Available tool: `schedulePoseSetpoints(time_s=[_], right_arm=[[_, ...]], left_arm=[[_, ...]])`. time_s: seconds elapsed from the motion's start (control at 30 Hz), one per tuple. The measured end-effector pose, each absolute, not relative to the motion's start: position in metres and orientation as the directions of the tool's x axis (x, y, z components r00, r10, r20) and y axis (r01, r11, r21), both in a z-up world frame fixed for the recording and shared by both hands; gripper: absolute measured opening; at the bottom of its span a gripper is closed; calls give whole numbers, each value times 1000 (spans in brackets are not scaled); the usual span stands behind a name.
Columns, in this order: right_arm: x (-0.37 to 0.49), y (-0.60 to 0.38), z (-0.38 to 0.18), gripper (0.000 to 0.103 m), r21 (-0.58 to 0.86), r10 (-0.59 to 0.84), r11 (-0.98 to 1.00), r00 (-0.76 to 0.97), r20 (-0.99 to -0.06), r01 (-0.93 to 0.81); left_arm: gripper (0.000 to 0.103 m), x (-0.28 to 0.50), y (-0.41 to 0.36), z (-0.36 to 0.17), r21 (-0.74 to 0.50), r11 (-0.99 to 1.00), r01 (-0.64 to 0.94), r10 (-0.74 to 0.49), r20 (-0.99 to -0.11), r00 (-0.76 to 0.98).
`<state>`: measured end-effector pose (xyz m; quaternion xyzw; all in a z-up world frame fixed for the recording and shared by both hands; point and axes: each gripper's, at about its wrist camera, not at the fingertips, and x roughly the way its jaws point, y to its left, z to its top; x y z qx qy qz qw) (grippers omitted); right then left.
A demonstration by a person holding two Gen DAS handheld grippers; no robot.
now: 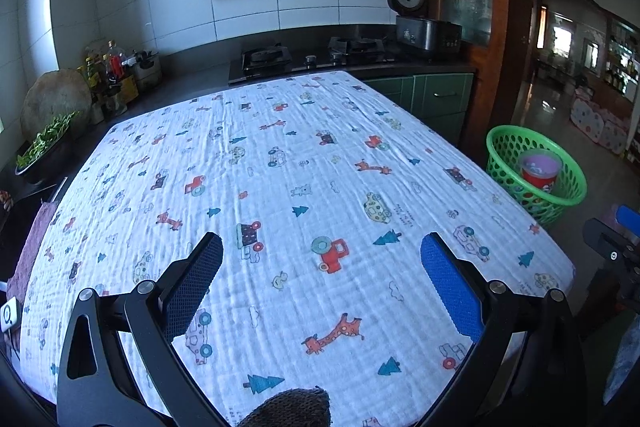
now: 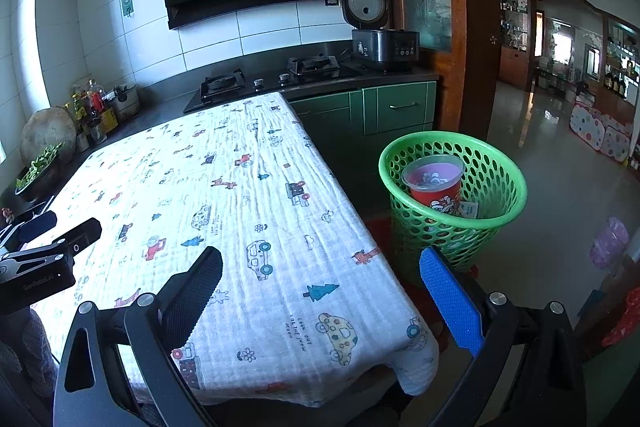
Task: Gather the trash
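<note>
A green perforated trash basket (image 2: 496, 183) stands on the floor right of the table; it also shows in the left wrist view (image 1: 500, 147). Inside it lies a red cup with a clear lid (image 2: 434, 183), also in the left wrist view (image 1: 538, 173), beside a small paper packet (image 2: 469, 209). My left gripper (image 1: 322, 247) is open and empty above the table with the cartoon-print cloth (image 1: 280, 167). My right gripper (image 2: 320, 261) is open and empty over the table's right front corner (image 2: 416, 359), short of the basket. The left gripper shows at the right wrist view's left edge (image 2: 52, 231).
A dark counter with a gas stove (image 2: 276, 79) and a rice cooker (image 2: 384, 43) runs behind the table. Bottles (image 2: 94, 103) and a bowl of greens (image 2: 38, 167) stand at the left. Green cabinets (image 2: 400, 111) and a wooden doorframe (image 2: 472, 27) are at the right.
</note>
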<state>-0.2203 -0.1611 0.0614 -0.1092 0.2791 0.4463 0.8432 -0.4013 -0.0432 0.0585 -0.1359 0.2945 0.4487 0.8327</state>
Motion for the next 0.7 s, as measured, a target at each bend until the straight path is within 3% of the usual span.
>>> schedulePoseSetpoints(time_s=[0.7], right_arm=[[-222,-159,58,96,70,693,573,437,-573,-817]], left_arm=[[98,-402,-45,57,35,559,-829,665,-616,422]])
